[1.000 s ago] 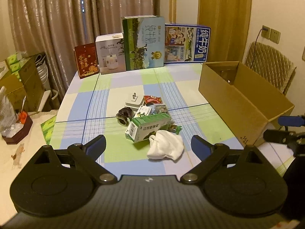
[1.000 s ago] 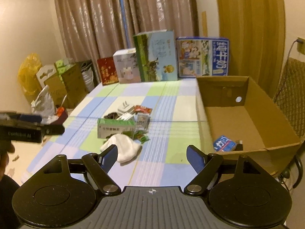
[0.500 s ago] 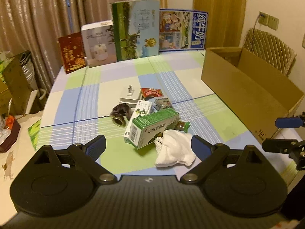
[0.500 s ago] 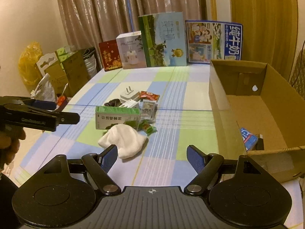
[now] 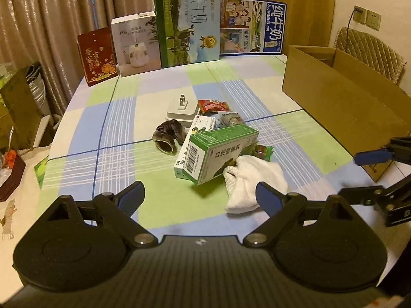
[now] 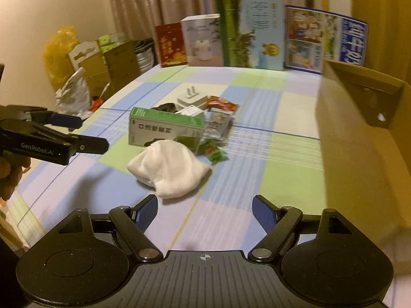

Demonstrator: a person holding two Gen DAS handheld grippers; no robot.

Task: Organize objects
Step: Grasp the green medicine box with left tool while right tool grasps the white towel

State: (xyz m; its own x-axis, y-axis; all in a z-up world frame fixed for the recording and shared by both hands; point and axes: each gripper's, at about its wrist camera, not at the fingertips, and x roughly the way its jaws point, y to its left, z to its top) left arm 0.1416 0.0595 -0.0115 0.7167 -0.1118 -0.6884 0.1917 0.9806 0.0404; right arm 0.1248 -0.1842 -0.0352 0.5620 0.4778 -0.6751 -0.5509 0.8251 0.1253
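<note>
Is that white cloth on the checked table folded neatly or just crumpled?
Crumpled. The white cloth lies in a loose, rumpled heap with uneven edges, bunched against the green and white carton.

A home dining room: checked cloth on the tabletop [image 5: 123,118], long curtains [image 5: 51,12], padded chair [image 5: 370,48], milk cartons [image 5: 251,25] against the wall.

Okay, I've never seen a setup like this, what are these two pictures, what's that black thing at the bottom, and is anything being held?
Each picture comes from a camera riding on hand-held tongs, looking along their blue-padded fingers. One shows the left tongs, the other the right tongs. Both are open and hold nothing. On the checked tablecloth lies a small pile: a green box, a white cloth, a white plug, a dark scrunchie and snack packets. An open cardboard box stands to the right.
</note>
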